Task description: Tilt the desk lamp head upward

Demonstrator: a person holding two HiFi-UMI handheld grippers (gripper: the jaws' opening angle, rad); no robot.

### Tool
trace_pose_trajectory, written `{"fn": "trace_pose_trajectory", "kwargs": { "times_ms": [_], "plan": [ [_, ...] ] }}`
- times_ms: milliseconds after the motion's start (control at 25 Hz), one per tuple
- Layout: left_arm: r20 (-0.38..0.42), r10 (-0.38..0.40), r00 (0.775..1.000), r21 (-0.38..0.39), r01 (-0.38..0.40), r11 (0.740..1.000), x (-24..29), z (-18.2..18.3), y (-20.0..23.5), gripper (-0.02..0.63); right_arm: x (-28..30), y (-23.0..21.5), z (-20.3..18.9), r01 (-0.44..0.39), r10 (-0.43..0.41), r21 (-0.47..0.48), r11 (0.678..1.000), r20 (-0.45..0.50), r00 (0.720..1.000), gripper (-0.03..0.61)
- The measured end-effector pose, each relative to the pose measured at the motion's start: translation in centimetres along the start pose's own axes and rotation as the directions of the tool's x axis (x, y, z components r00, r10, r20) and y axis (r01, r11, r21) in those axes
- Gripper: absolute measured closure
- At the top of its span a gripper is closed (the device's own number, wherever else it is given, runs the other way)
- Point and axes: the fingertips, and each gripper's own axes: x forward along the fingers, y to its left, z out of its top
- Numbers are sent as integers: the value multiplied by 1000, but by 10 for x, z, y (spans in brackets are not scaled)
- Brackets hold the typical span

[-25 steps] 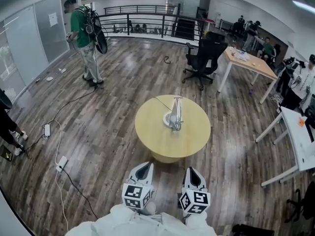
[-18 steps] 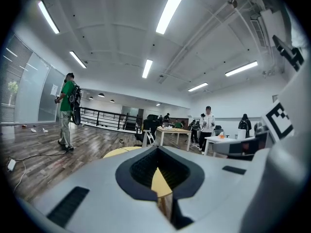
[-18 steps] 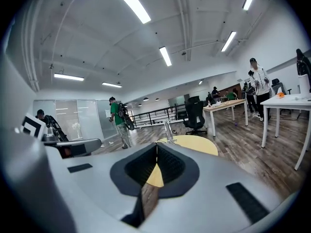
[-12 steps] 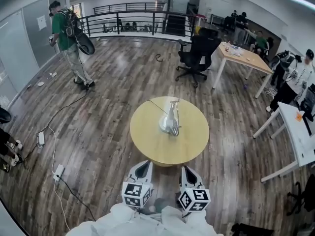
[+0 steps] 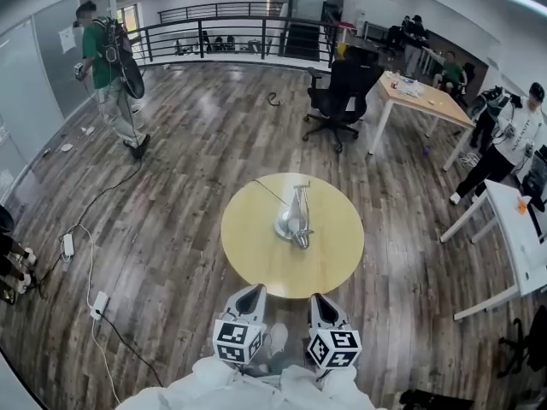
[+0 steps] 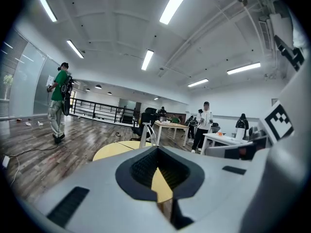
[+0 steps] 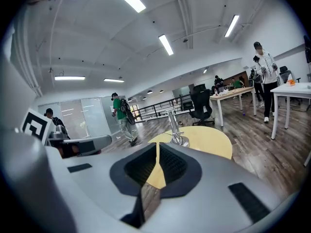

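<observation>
**While left gripper (image 5: pixel 249 295) and right gripper (image 5: pixel 320 304) are closed and empty, one lamp (image 5: pixel 295 219) stands on one table (image 5: pixel 252 259)**

One lamp stands near the middle of the single round table. Two grippers hang side by side just short of the table's near edge, well apart from the lamp. Each has its jaws together, with nothing between them, and touches nothing. One black chair (image 5: pixel 340 92) stands beyond the table.
</observation>
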Motion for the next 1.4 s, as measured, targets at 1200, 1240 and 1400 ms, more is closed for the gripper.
{"fn": "trace_pose_trajectory", "kwargs": {
  "times_ms": [1200,1240,1400],
  "plan": [
    [-52,-13,999,94,18,995,225,41,86,614,183,-108,73,-29,27,-64,998,-36,999,563],
    [-60,-52,997,123,59,991,236,37,91,614,187,-107,69,-40,36,-64,997,-49,998,551],
    [-145,-266,953,199,291,936,287,21,95,513,194,-108,38,-71,62,-60,996,-147,987,406]
  ]
}}
